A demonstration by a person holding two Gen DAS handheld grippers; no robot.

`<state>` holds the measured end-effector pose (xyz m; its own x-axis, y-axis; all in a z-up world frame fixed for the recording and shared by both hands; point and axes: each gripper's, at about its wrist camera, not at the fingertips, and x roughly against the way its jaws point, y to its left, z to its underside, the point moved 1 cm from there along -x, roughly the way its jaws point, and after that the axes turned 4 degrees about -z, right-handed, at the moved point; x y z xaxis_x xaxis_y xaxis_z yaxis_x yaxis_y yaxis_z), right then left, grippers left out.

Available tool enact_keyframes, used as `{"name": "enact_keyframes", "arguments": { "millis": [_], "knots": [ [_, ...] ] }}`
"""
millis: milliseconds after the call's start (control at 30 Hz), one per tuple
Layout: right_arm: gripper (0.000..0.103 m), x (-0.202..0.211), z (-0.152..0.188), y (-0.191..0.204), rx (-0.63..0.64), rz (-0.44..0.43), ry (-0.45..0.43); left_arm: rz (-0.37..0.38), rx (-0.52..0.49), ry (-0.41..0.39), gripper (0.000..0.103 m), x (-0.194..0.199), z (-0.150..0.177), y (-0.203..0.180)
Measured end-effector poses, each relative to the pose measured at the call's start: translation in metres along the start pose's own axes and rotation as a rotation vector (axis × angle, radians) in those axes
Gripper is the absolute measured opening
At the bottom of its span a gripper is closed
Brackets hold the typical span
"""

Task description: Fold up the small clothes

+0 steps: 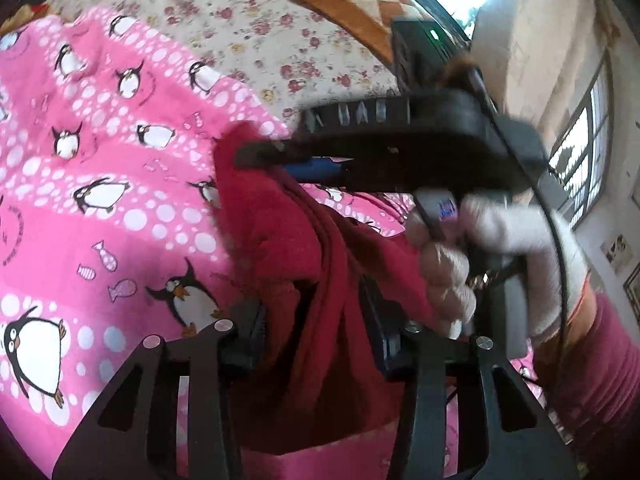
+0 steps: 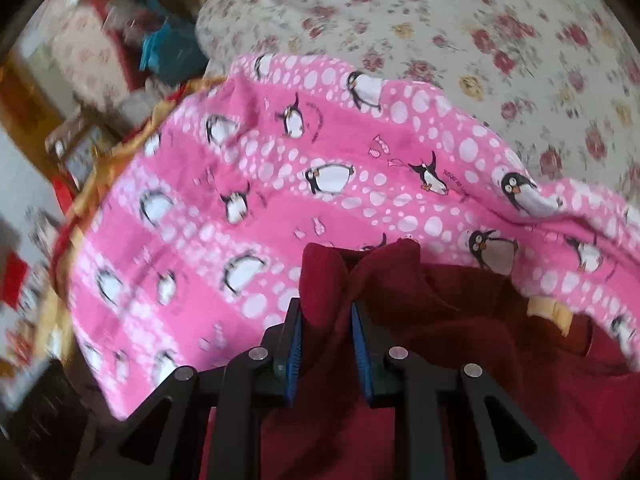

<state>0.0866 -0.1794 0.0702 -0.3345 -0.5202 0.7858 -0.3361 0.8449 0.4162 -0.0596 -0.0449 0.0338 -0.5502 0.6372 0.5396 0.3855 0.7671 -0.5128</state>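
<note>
We see a dark red garment (image 1: 304, 292) bunched up between the two fingers of the left gripper (image 1: 316, 332), which are drawn partly in with the cloth filling the gap, so they are clamped on it. The garment rises from those fingers up and ahead to the right gripper (image 1: 256, 156), which reaches in from the right side and pinches the cloth's upper corner at its tip. A gloved hand (image 1: 500, 256) grips the handle of that right gripper just behind the garment, with a pink sleeve (image 1: 600, 360) below it. From the right wrist view, the right gripper (image 2: 326, 320) has its blue pads (image 2: 295, 344) pressed on a fold of the same dark red garment (image 2: 460, 360), whose top edge pokes up just past the fingertips while the rest hangs down and off to the right of the tool. Under and beyond both tools lies a pink penguin blanket (image 2: 260, 216), and past that, farther ahead, a flowered sheet (image 2: 460, 20). Much of the right view is blurred.
</note>
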Motion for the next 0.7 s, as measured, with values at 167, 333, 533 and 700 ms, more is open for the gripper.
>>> {"name": "enact_keyframes", "arguments": {
  "millis": [167,333,533,700],
  "knots": [
    [0.060,-0.018,-0.005,0.022,0.066,0.051,0.117,0.001,-0.007,0.008,0.041,-0.003,0.000,-0.001],
    [0.055,-0.046,0.012,0.026,0.134,0.158,0.184,-0.037,-0.009,0.028,0.041,-0.007,0.004,-0.001],
    [0.033,-0.006,0.019,0.010,0.125,0.105,0.053,-0.084,0.058,0.020,0.064,-0.007,0.008,0.003],
    [0.033,0.016,0.025,-0.005,0.090,0.059,0.010,-0.054,-0.007,0.069,0.049,-0.006,0.004,-0.023]
  ]
}}
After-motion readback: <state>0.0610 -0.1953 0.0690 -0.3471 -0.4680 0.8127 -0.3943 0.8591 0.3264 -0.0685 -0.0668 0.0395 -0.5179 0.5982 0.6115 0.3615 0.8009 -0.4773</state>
